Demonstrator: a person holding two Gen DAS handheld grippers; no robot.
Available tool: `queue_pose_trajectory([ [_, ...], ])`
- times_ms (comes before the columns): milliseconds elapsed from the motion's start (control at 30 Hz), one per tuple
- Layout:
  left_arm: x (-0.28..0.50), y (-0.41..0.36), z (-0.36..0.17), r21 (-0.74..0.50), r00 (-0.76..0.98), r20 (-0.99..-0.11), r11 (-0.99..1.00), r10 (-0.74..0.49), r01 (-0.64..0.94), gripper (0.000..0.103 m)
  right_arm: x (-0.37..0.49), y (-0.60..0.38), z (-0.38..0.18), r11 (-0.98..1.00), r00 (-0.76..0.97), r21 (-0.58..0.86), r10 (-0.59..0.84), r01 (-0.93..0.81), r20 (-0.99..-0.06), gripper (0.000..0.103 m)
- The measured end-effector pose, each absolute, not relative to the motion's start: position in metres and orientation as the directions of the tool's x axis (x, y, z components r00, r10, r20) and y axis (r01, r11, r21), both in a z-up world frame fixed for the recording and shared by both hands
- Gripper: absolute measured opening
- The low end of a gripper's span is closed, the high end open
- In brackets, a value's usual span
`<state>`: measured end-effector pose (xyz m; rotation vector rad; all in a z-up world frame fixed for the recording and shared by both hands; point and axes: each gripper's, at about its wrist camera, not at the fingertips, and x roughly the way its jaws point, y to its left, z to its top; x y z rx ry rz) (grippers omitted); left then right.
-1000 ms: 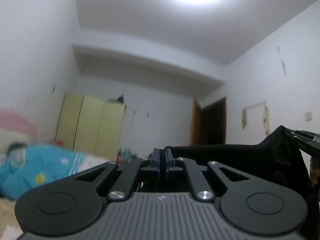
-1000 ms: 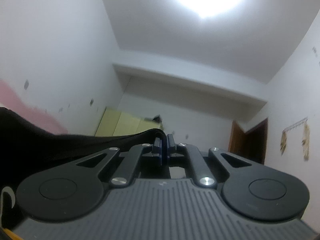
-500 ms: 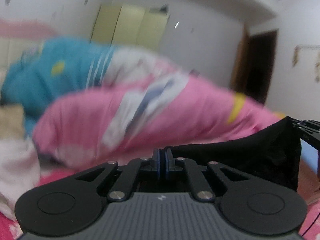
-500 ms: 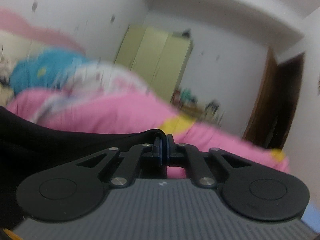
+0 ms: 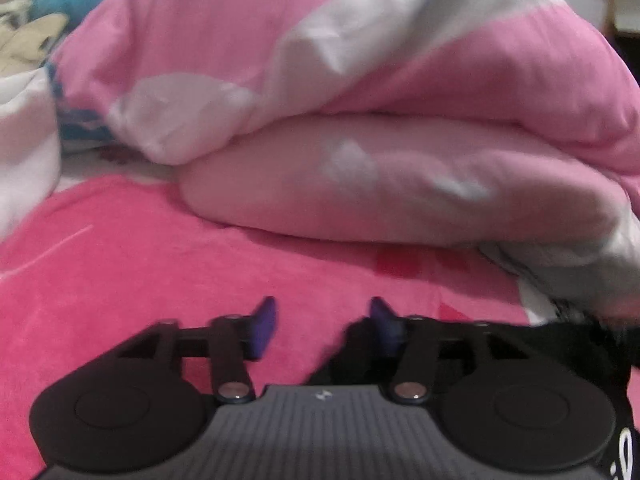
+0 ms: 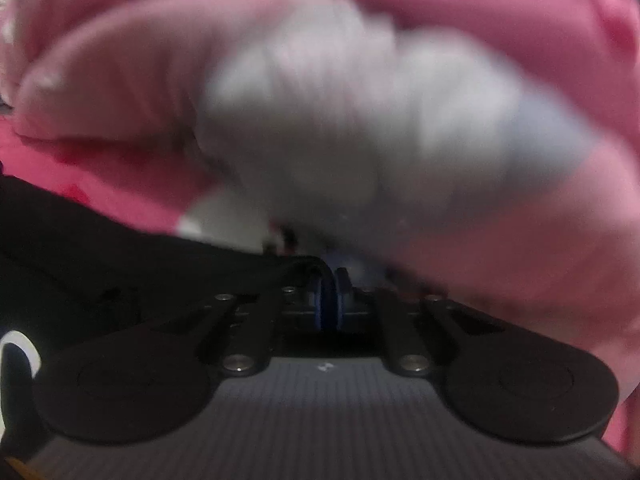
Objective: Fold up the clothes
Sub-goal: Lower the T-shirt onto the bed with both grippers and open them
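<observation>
The black garment (image 5: pixel 568 344) lies on the pink bed sheet (image 5: pixel 140 260), to the right of my left gripper (image 5: pixel 324 324) and partly under its right finger. That gripper's jaws are opening. They stand apart, with only sheet and a dark fold of cloth at the right pad. In the right wrist view the black garment (image 6: pixel 100 248) stretches off to the left, with a white print at its edge. My right gripper (image 6: pixel 331 284) pinches its hem between nearly closed pads, and its jaws are starting to open.
A bulky pink and white duvet (image 5: pixel 360 100) is heaped just beyond both grippers and fills the blurred right wrist view as duvet (image 6: pixel 360 120). A blue and cream pillow (image 5: pixel 60 12) sits at the far left.
Both grippers swung down from the ceiling and far wall to the bed. The left jaws, shut on the black garment before, have come apart and let it go. The right still pinches the hem.
</observation>
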<state>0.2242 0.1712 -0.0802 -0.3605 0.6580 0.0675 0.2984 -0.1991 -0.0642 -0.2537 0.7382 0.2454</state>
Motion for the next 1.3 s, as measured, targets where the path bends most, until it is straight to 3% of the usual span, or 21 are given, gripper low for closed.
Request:
queue_pose_trajectory([
  [133, 0.204, 0.178, -0.057, -0.326, 0.83, -0.554, 0.935, -0.07, -0.139, 0.062, 0.273, -0.233, -0.04, 0.961, 0.703, 0.059, 0.239, -0.27, -0.669, 0.051],
  [167, 0.197, 0.176, -0.05, -0.315, 0.84, -0.538, 0.942, -0.073, -0.12, 0.066, 0.265, -0.243, -0.032, 0.959, 0.705, 0.115, 0.269, -0.259, -0.656, 0.057],
  [333, 0.165, 0.149, -0.029, -0.201, 0.842, -0.522, 0.979, -0.138, 0.036, 0.084, 0.191, -0.288, 0.009, 0.894, 0.661, 0.351, 0.442, -0.277, -0.606, 0.057],
  [467, 0.166, 0.117, -0.045, -0.063, 0.779, -0.616, 0.993, -0.119, 0.102, 0.081, 0.127, -0.275, 0.004, 0.856, 0.565, 0.356, 0.516, -0.375, -0.644, 0.057],
  [533, 0.171, 0.106, -0.057, -0.015, 0.751, -0.656, 0.996, -0.075, 0.087, 0.071, 0.101, -0.262, -0.006, 0.855, 0.533, 0.311, 0.505, -0.414, -0.678, 0.057],
  [600, 0.178, 0.106, -0.07, -0.016, 0.737, -0.675, 0.999, -0.04, 0.04, 0.056, 0.085, -0.248, -0.021, 0.855, 0.514, 0.26, 0.484, -0.448, -0.708, 0.056],
  [633, 0.181, 0.107, -0.074, -0.023, 0.733, -0.68, 1.0, -0.028, 0.017, 0.054, 0.08, -0.243, -0.03, 0.854, 0.503, 0.246, 0.477, -0.458, -0.721, 0.051],
  [700, 0.183, 0.109, -0.081, -0.023, 0.735, -0.678, 1.0, -0.002, -0.018, 0.045, 0.076, -0.237, -0.047, 0.865, 0.485, 0.218, 0.444, -0.453, -0.754, 0.023],
  [767, 0.183, 0.11, -0.083, -0.02, 0.741, -0.671, 0.999, 0.009, -0.03, 0.042, 0.073, -0.238, -0.053, 0.867, 0.493, 0.218, 0.443, -0.448, -0.749, 0.003],
  [1000, 0.185, 0.109, -0.081, -0.028, 0.764, -0.645, 0.998, 0.027, -0.059, 0.025, 0.088, -0.288, -0.001, 0.92, 0.708, 0.201, 0.388, -0.336, -0.591, 0.002],
  [1300, 0.189, 0.11, -0.081, -0.049, 0.781, -0.624, 0.995, 0.039, -0.089, 0.022, 0.173, -0.362, 0.015, 0.986, 0.849, 0.151, 0.138, -0.069, -0.51, 0.002],
])
